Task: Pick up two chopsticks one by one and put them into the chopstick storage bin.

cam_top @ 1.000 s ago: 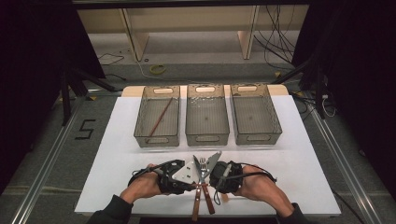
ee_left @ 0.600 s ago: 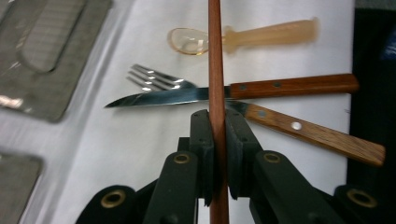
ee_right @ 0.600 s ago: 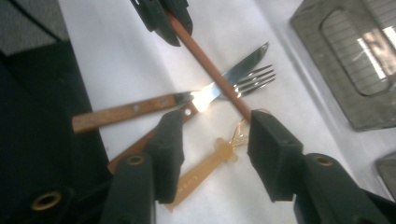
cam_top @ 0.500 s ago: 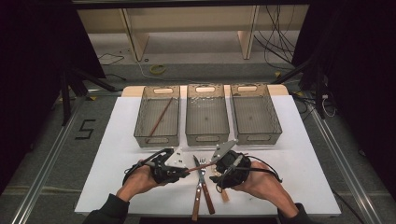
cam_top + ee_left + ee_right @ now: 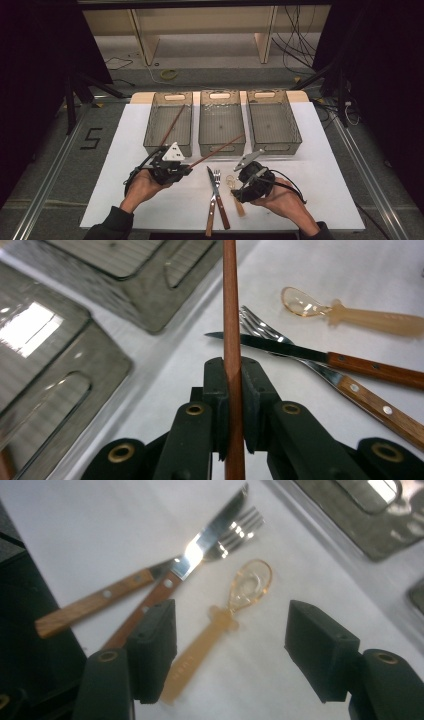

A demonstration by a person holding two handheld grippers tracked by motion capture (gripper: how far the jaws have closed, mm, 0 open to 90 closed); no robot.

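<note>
My left gripper (image 5: 186, 169) (image 5: 232, 377) is shut on a reddish-brown chopstick (image 5: 217, 149) (image 5: 230, 300), which slants up and right towards the middle bin's (image 5: 221, 148) front wall. My right gripper (image 5: 240, 187) (image 5: 232, 627) stands open, its jaws having just been opening, and nothing is pressed between them. An amber plastic spoon (image 5: 234, 190) (image 5: 235, 607) lies on the table under the gap. A wooden-handled knife (image 5: 216, 192) (image 5: 200, 547) and fork (image 5: 214, 210) (image 5: 240, 525) lie crossed just left of the spoon. A second chopstick (image 5: 172, 125) rests in the left bin (image 5: 149, 142).
Three grey mesh bins stand in a row at the back of the white table (image 5: 320, 170); the right bin (image 5: 296, 135) holds nothing. The knife (image 5: 280, 346), fork (image 5: 257, 325) and spoon (image 5: 350, 315) lie to the right of the held chopstick in the left gripper view.
Both grippers were close together over the cutlery. The left gripper has drawn away to the left with the chopstick in it; the right has shifted right and opened its jaws.
</note>
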